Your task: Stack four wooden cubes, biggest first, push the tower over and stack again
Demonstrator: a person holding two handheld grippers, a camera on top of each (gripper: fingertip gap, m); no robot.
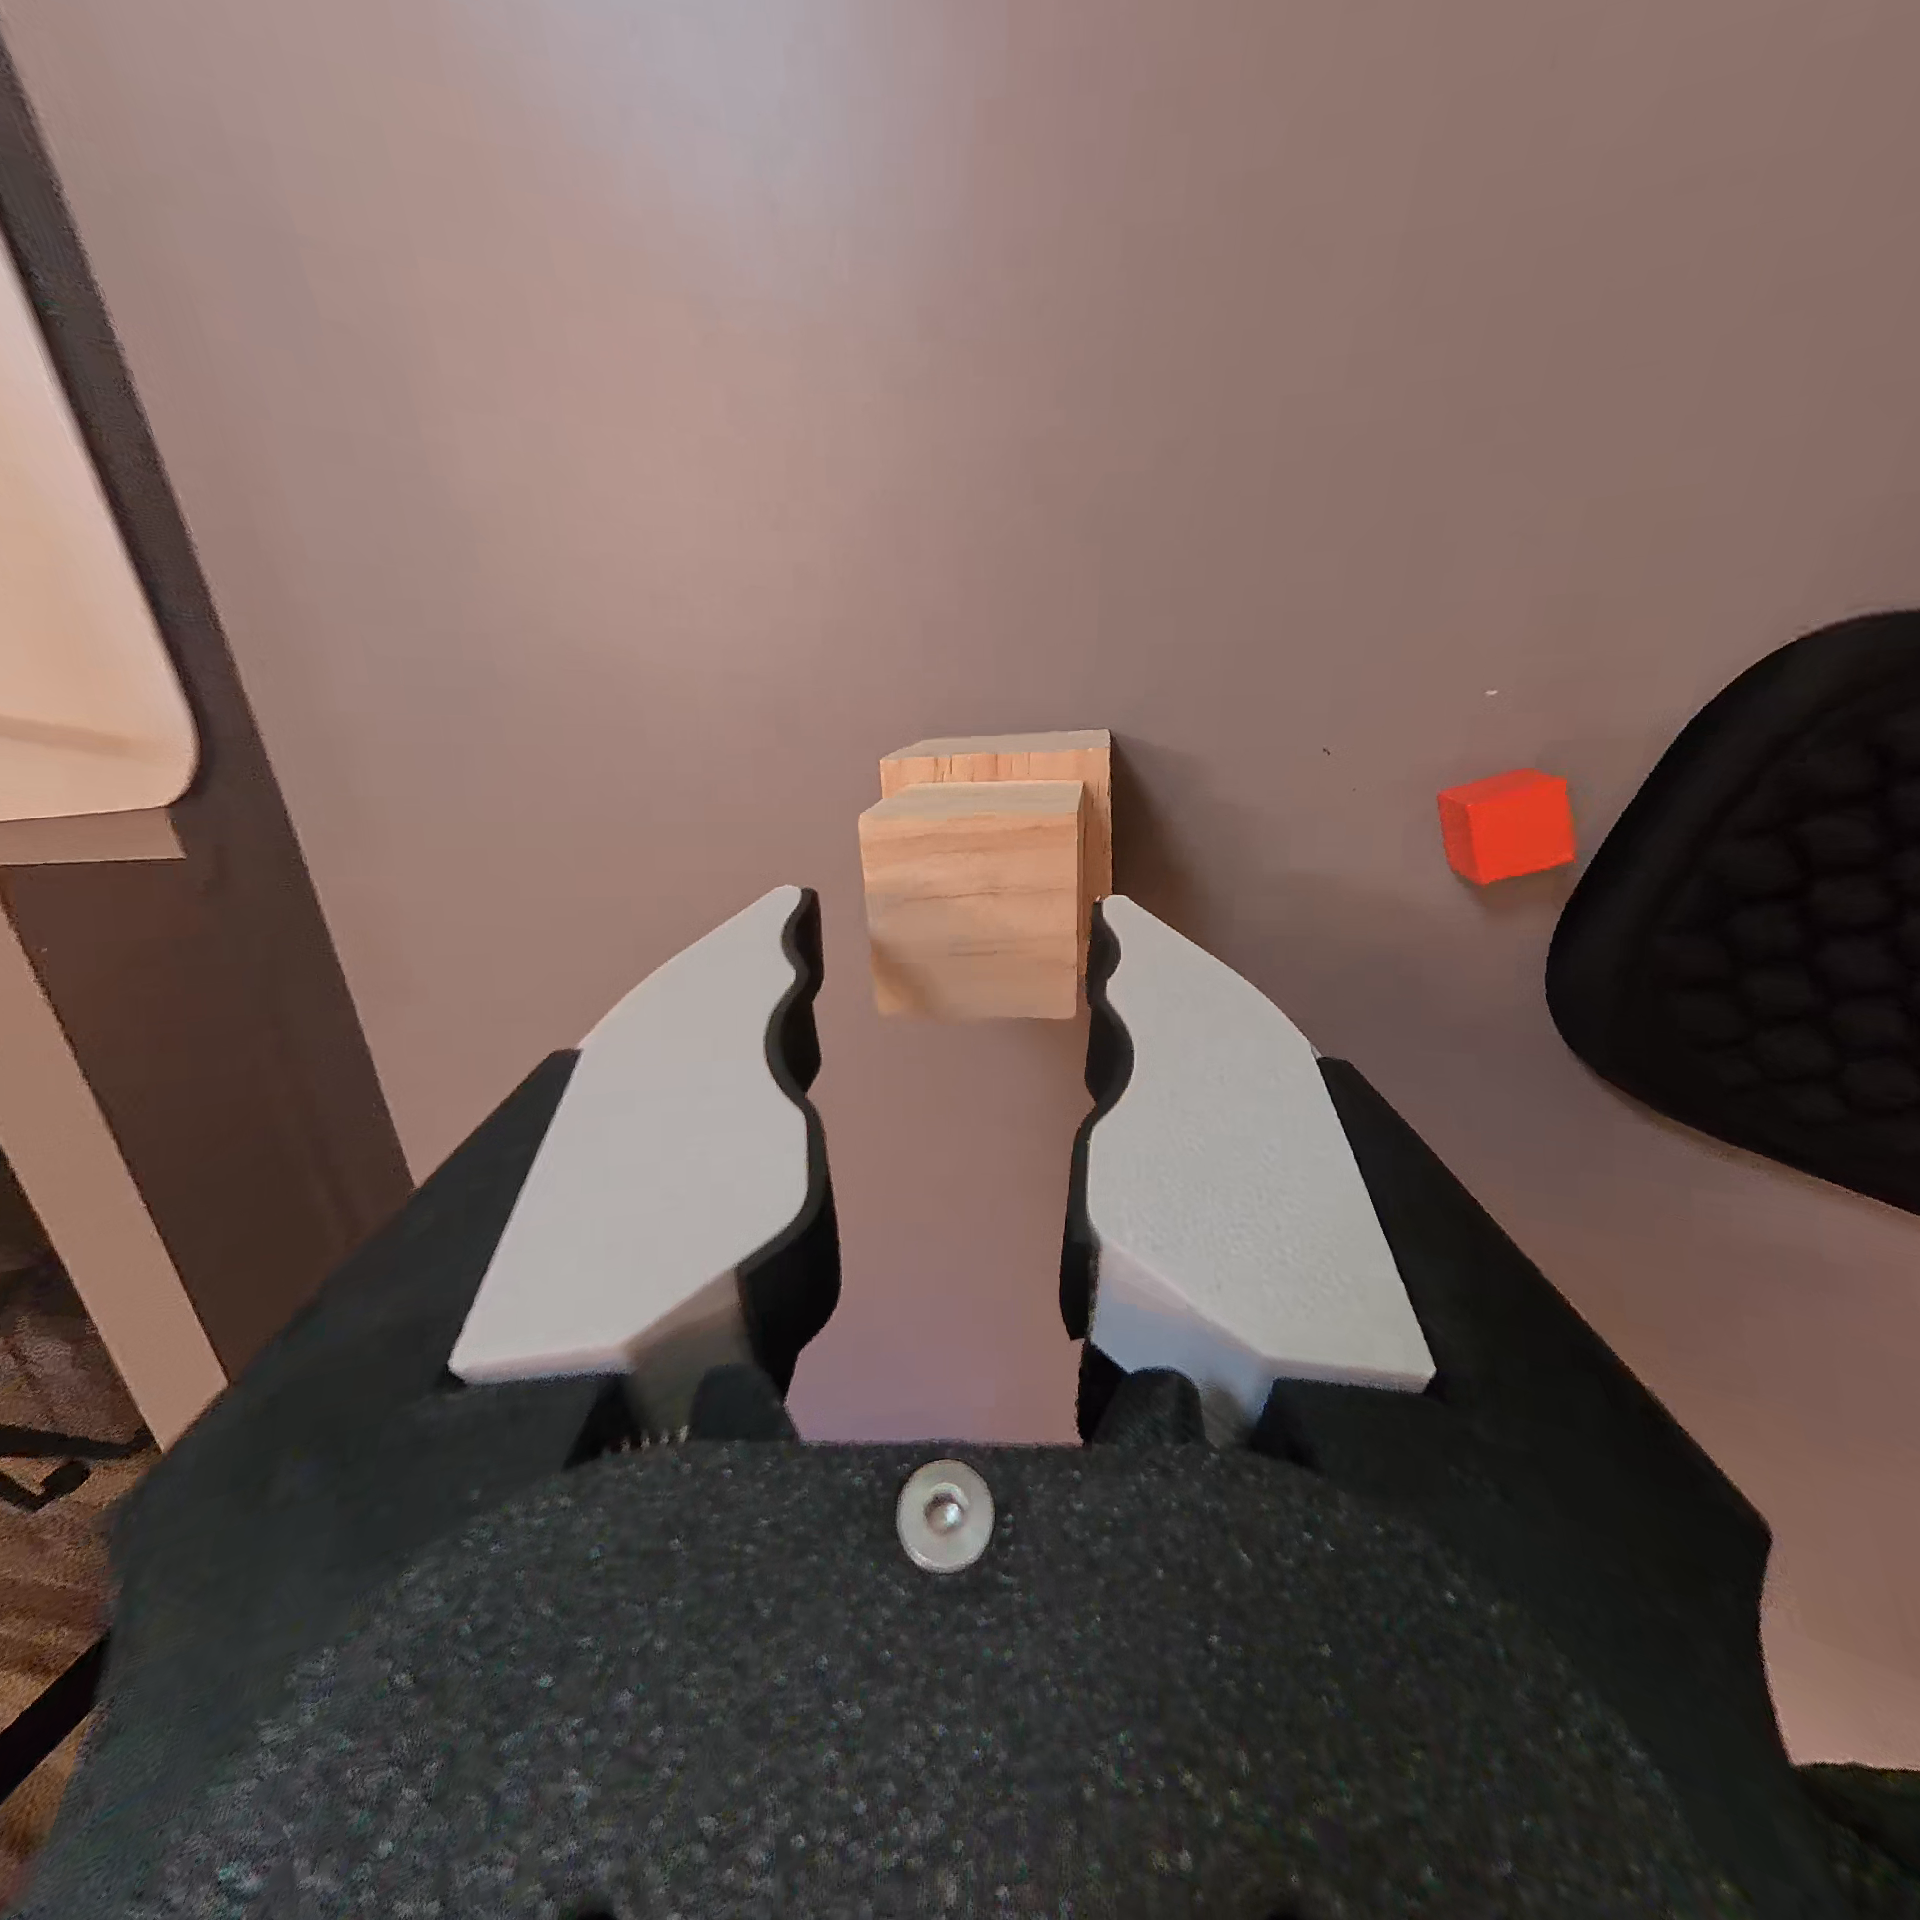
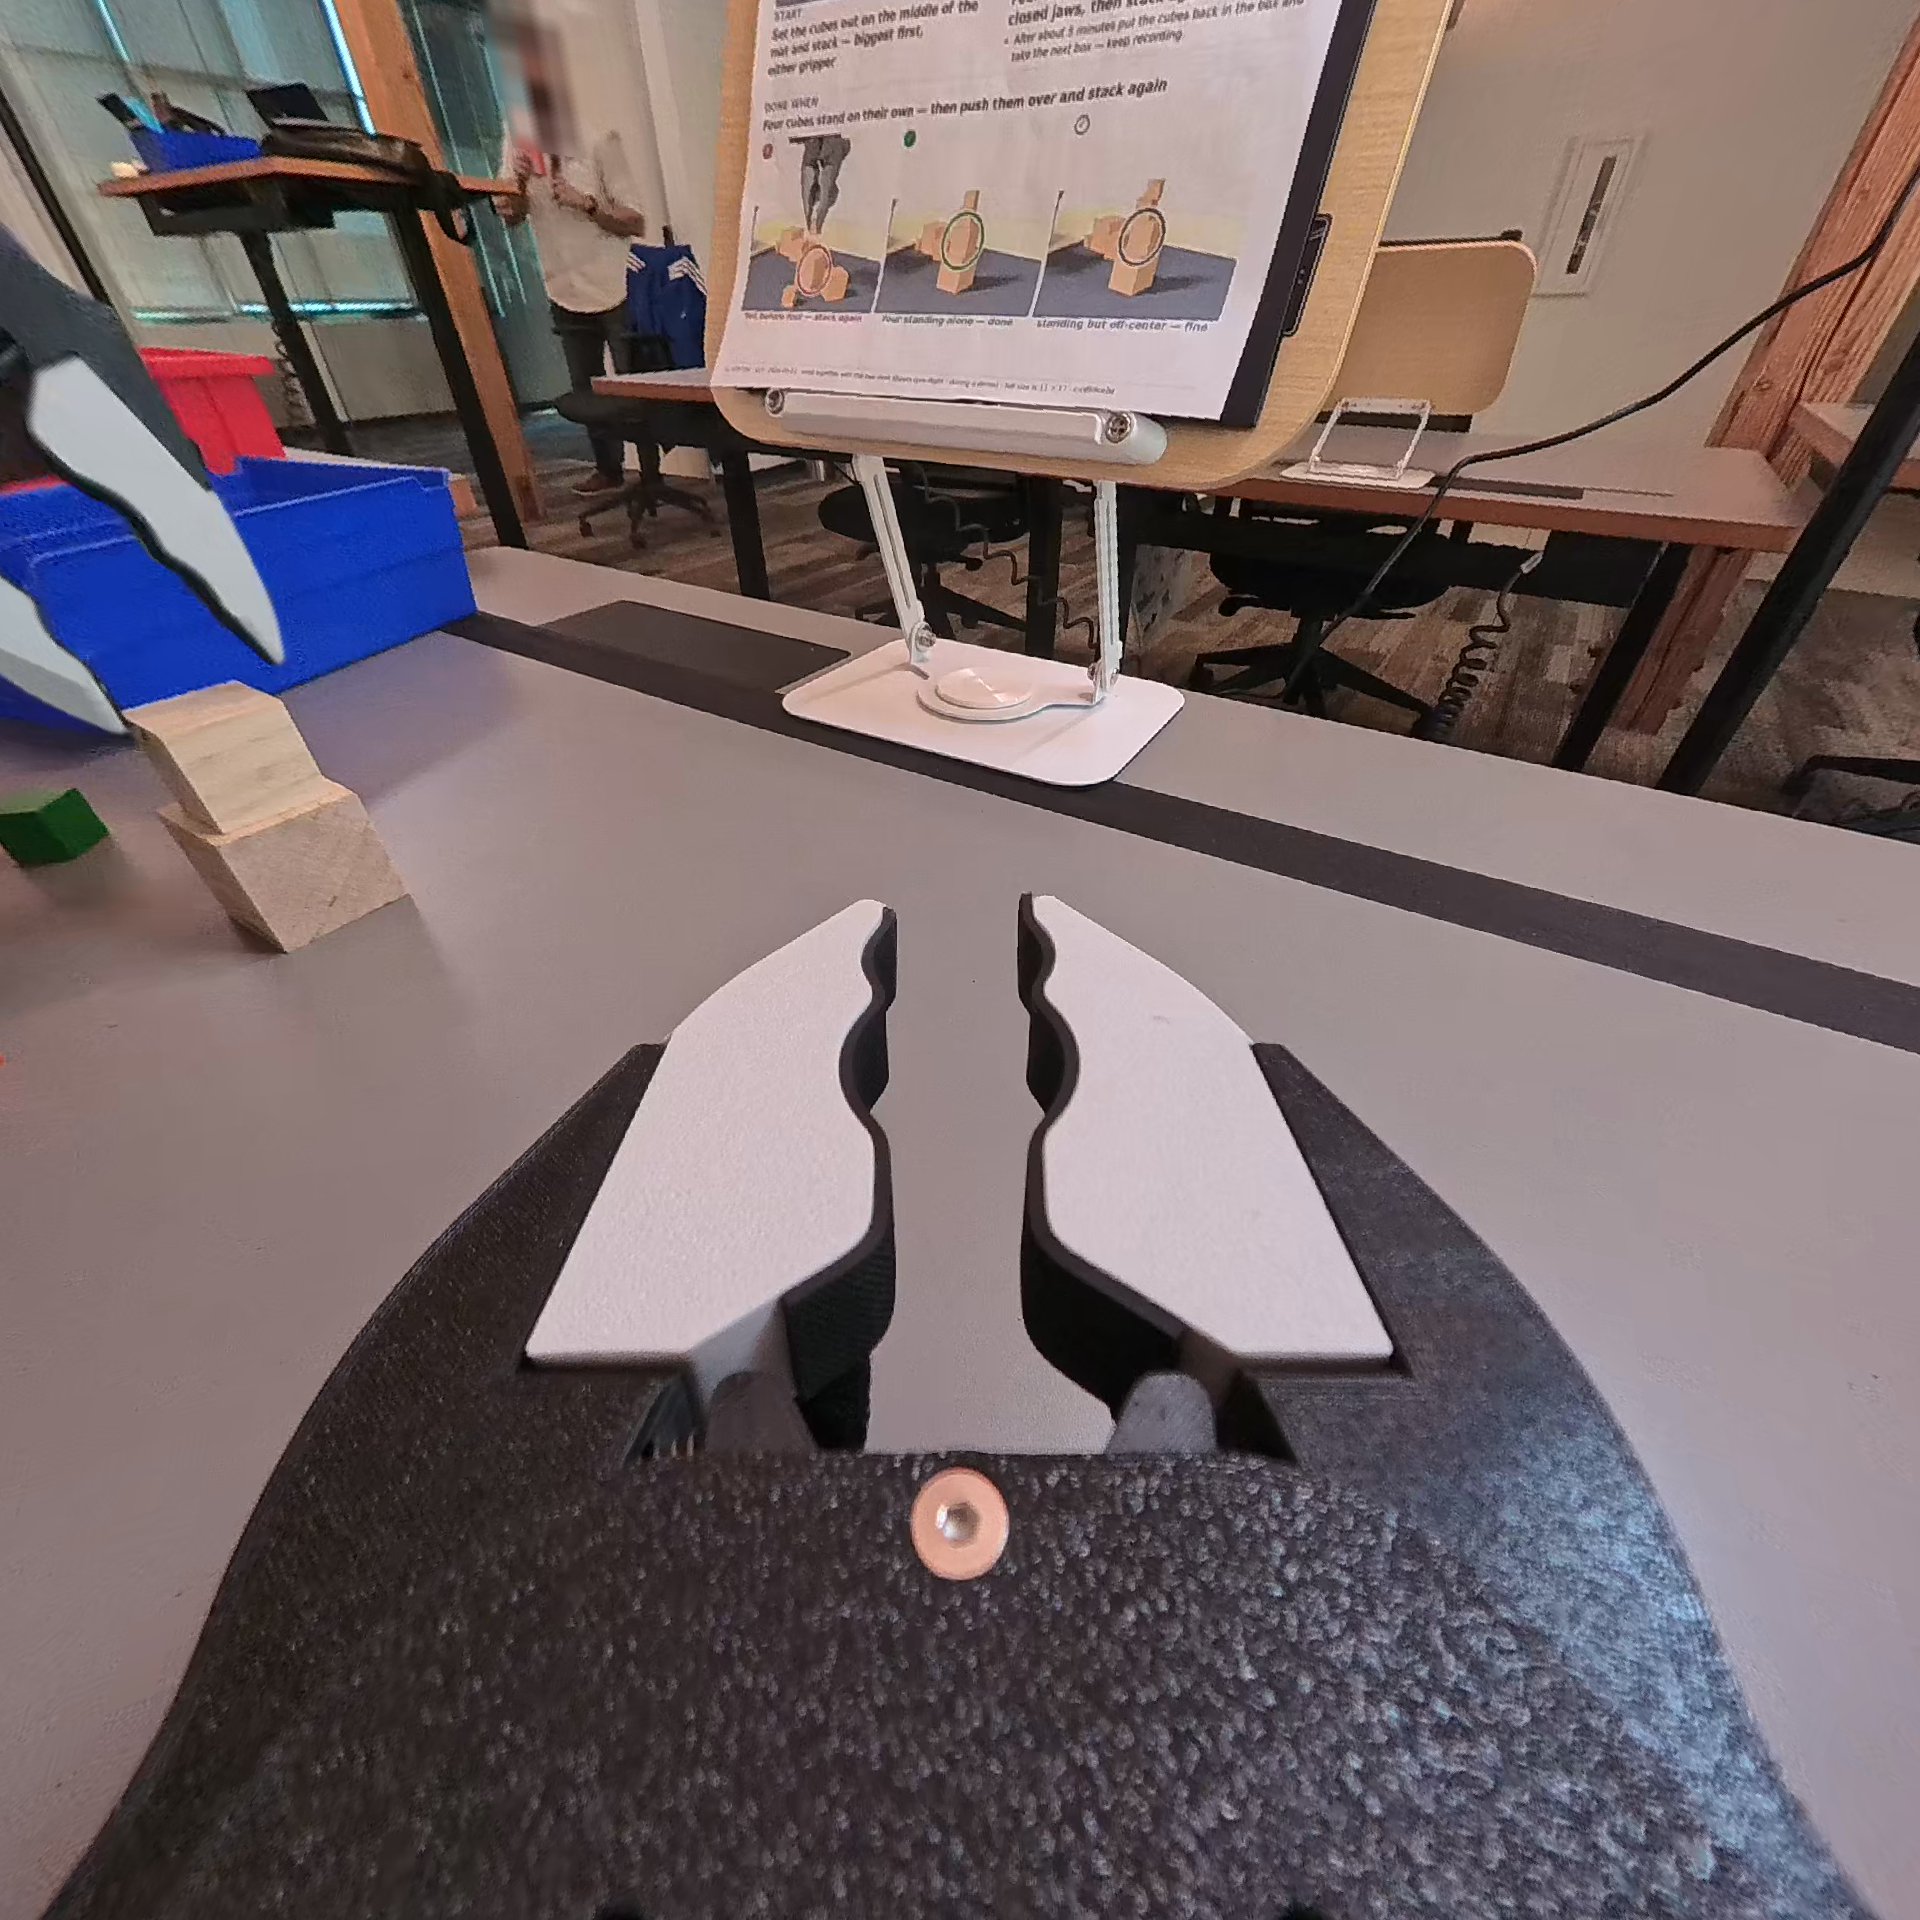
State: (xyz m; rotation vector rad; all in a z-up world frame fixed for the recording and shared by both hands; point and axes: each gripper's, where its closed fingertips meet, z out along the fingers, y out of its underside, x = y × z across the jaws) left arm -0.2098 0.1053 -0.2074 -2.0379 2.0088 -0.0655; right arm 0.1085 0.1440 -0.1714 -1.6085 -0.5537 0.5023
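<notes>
Left gripper point(image 1: 954, 914) spread around small wooden cube point(image 1: 971, 899); right gripper point(image 2: 956, 909) parted, bare; printed sheet point(image 2: 1018, 187) behind.

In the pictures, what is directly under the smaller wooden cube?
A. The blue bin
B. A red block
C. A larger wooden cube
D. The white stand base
C: the smaller wooden cube rests on top of a larger wooden cube, seen clearly in the right wrist view; the red block lies apart on the table.
</notes>
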